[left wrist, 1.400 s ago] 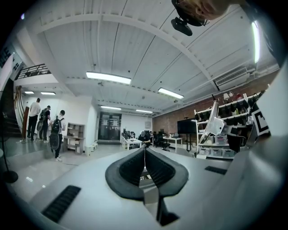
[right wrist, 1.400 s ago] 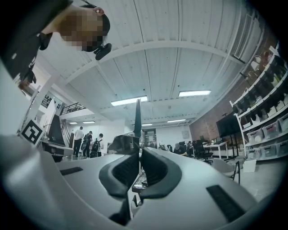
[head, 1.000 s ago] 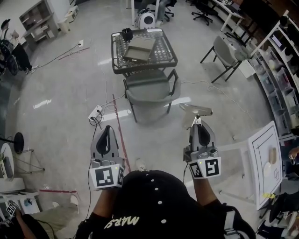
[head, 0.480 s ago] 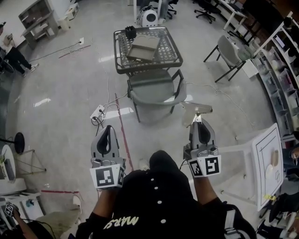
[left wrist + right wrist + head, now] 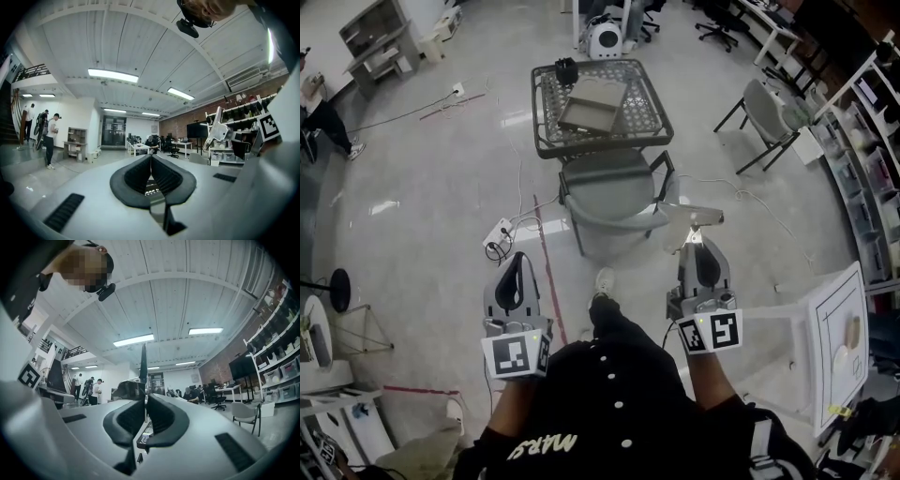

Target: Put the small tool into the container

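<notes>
My right gripper is shut on the small tool, a flat grey scraper-like blade that sticks out ahead of the jaws. In the right gripper view the tool shows edge-on as a thin dark strip rising from between the closed jaws of that gripper. My left gripper is shut with nothing in it, and its pads meet. The container, a shallow tan-grey box, lies on the wire-mesh table well ahead of both grippers. Both grippers are held over the floor, short of the table.
A grey chair stands between me and the table. A black object sits at the table's far left corner. A power strip with cables lies on the floor at left. A white board stands at right. More chairs and shelving stand farther right.
The table and chair have drawn nearer and lower in the head view as the person walks forward. A shoe has come into view between the grippers. Both grippers keep their pose.
</notes>
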Motion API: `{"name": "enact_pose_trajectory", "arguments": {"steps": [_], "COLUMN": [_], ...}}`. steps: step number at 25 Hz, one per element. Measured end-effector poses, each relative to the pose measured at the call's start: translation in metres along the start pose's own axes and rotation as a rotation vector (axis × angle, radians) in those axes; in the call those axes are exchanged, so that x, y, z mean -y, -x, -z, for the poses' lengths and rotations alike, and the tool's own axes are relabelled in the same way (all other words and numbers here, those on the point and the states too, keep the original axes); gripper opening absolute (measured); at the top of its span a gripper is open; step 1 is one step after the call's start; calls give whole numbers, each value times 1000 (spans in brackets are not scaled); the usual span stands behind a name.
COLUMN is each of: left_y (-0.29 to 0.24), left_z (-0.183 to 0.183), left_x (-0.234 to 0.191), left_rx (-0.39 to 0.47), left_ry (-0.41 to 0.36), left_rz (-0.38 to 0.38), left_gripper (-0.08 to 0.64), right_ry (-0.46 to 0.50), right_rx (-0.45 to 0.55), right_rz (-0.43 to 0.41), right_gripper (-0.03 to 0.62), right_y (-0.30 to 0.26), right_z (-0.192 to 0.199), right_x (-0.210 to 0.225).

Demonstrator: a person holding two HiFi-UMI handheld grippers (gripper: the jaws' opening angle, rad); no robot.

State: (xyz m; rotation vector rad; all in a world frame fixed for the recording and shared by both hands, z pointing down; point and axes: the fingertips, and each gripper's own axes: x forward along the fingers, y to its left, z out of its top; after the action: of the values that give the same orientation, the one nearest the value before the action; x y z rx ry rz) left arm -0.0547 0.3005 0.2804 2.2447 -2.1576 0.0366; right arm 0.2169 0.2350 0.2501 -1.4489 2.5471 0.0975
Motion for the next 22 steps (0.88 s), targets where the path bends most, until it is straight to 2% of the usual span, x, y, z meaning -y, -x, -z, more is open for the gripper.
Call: {"name": "enact_pose_trajectory", "arguments": {"steps": [22], "left_y": [-179], "left_z": [-7], "left_x": [-43], "left_rx": [-38], "left_ry": [-5], "left_rz": [-43], "left_gripper": [26], "right_ry": [-30], "right_rx": [-33], "right_rz": [-65], "right_gripper": [14], "right_y": [-189], "right_z": [41], "right_x": [59]}}
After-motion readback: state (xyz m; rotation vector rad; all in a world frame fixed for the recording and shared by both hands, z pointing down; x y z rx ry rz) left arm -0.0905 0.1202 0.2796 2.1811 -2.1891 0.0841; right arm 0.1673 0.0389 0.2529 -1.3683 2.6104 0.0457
